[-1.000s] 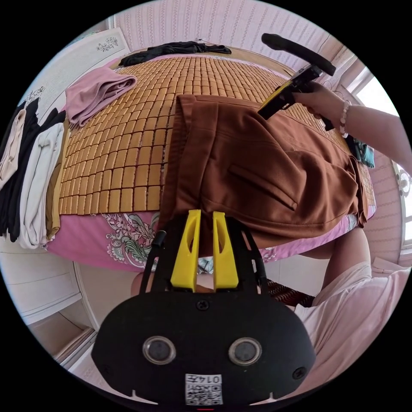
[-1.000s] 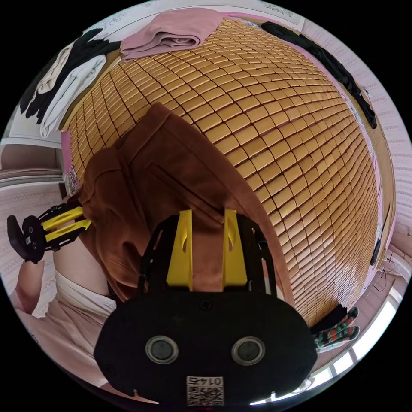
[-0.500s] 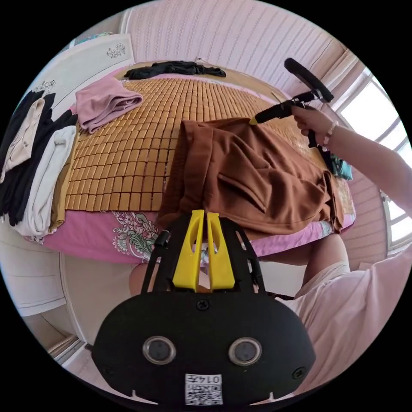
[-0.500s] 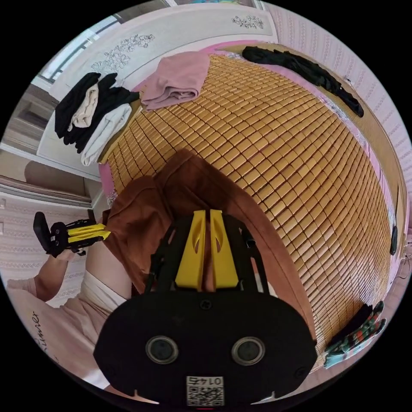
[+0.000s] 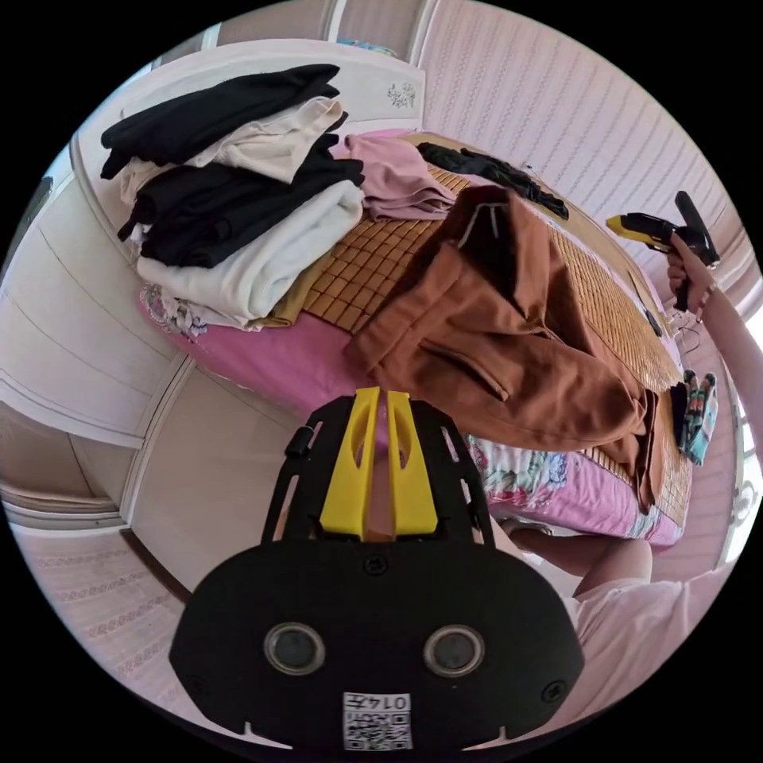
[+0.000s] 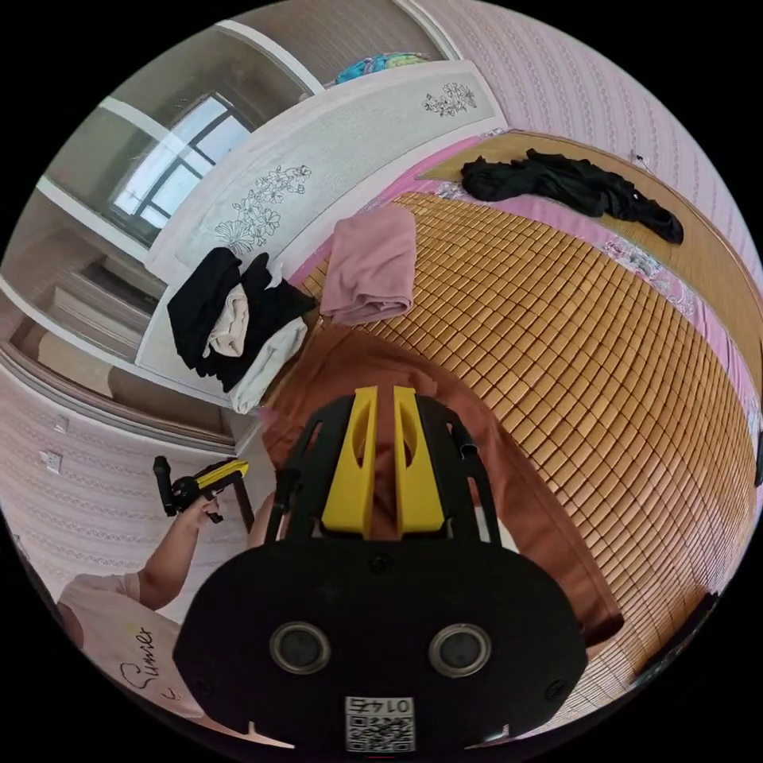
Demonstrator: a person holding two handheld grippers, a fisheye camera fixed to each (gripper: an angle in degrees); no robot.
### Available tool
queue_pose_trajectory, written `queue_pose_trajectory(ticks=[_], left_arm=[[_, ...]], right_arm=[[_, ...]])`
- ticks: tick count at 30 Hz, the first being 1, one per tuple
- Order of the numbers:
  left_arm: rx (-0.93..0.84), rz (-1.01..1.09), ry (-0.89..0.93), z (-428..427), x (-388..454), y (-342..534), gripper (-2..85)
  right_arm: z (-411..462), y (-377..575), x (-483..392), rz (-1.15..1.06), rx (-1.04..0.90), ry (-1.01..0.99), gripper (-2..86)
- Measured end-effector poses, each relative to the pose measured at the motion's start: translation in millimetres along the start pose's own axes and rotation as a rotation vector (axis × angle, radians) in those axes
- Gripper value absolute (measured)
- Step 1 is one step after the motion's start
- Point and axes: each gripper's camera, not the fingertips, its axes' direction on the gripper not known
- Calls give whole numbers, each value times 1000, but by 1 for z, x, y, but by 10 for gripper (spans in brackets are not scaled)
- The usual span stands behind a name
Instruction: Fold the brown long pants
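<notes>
on the mat, brown pants lie clear of both nearly closed, empty grippers.

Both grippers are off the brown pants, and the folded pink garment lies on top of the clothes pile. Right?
Not quite. In the right gripper view the folded pink garment lies on the bamboo mat, beside the clothes pile. Both grippers are off the brown pants.
</notes>
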Motion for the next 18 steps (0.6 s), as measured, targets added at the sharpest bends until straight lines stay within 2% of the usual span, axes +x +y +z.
queue_pose_trajectory(ticks=[3, 7, 12, 15, 18], left_arm=[[24, 72, 40, -6, 14, 18, 8], [15, 288, 168, 1, 72, 30, 43], [44, 607, 257, 17, 165, 38, 87], [18, 678, 295, 29, 212, 34, 110], [35, 730, 264, 41, 248, 26, 115]], right_arm=[[-5, 80, 10, -55, -63, 115, 65], [-24, 212, 34, -25, -212, 445, 124], [-70, 332, 67, 216, -182, 537, 142], [-78, 371, 84, 339, -178, 508, 175], [-70, 390, 97, 413, -151, 480, 159]])
